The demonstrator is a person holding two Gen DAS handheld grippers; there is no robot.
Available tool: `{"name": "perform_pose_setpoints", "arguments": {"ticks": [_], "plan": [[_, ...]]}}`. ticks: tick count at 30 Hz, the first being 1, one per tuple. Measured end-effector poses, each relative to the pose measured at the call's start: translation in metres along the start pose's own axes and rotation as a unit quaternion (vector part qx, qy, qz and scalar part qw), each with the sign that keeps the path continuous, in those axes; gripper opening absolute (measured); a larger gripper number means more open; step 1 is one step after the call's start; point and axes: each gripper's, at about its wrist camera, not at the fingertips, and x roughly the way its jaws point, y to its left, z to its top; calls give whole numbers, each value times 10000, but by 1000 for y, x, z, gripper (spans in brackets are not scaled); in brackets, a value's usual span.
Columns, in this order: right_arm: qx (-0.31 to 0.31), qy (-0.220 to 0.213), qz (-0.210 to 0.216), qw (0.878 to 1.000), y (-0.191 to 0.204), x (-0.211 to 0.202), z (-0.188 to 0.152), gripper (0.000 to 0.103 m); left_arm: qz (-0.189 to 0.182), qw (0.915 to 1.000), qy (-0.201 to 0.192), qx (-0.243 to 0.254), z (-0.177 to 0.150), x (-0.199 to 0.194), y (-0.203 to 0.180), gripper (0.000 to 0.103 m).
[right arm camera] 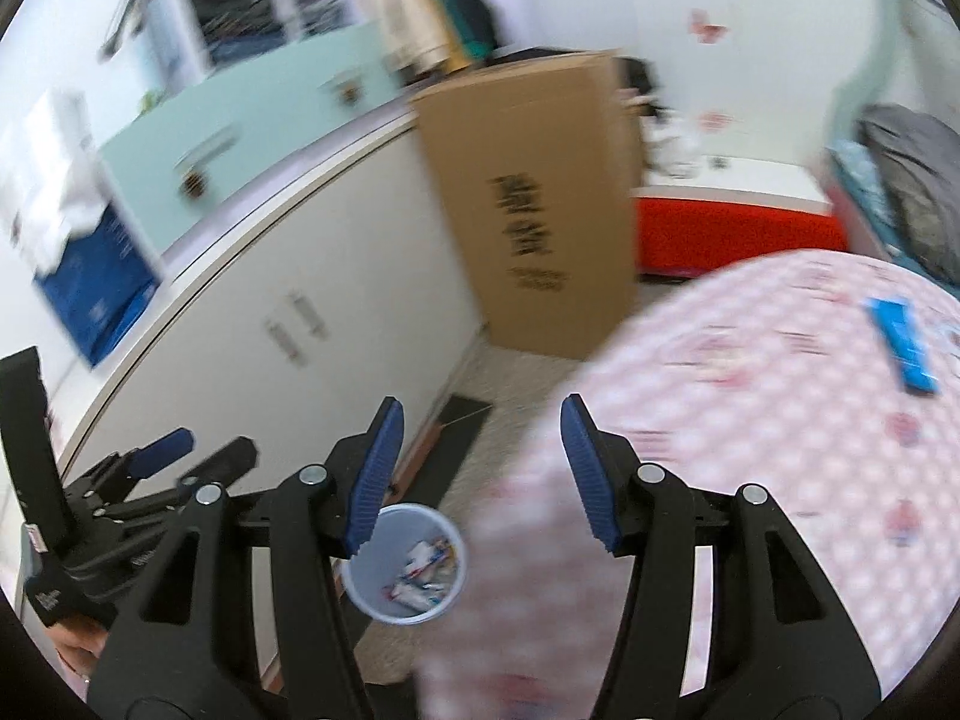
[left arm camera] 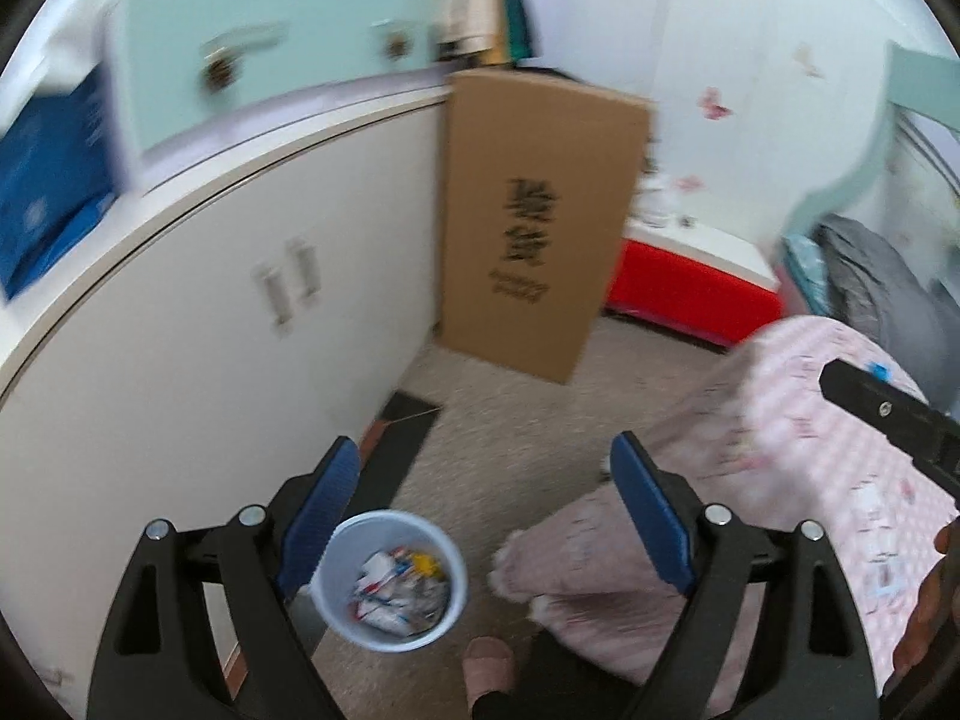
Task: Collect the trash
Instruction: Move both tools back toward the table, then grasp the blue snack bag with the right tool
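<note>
A pale round bin (left arm camera: 393, 582) stands on the carpet with several crumpled wrappers inside; in the right wrist view the bin (right arm camera: 408, 570) shows low between the fingers. My left gripper (left arm camera: 489, 510) hangs above it, open, with nothing between its blue pads. My right gripper (right arm camera: 483, 468) is open too and holds nothing. A flat blue packet (right arm camera: 900, 342) lies on the pink bedcover (right arm camera: 750, 420) to the right. The left gripper (right arm camera: 192, 450) also shows at the left edge of the right wrist view.
A white cabinet (left arm camera: 210, 330) runs along the left, with a tall cardboard box (left arm camera: 540, 222) leaning at its end. A red storage box (left arm camera: 690, 288) sits behind. A dark mat (left arm camera: 402, 438) lies on the carpet. A person's slippered foot (left arm camera: 489, 660) is beside the bin.
</note>
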Motion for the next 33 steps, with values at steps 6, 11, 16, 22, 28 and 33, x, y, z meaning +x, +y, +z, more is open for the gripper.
{"name": "perform_pose_setpoints", "arguments": {"ticks": [6,11,16,22,28,33], "plan": [[912,-253,-593,9937,-117,-38,1,54,-571,9967,53,568,14,13,-101,85],[1571,-344,-871,9831,-191,-51,-1,54,-966,9909,301,888,17,32,-169,84],[1926,-294,-1006,9757,-233,-48,-7,54,-1313,9849,556,979,16,52,-227,85],[2160,-179,-1079,9702,-248,-26,-3,54,-1407,9837,616,940,16,68,-266,85],[2191,33,-1260,9675,-248,0,4,54,-1323,9857,630,833,23,81,-275,85],[1932,86,-1496,9696,-247,14,11,55,-1264,9866,691,768,26,89,-274,85]]}}
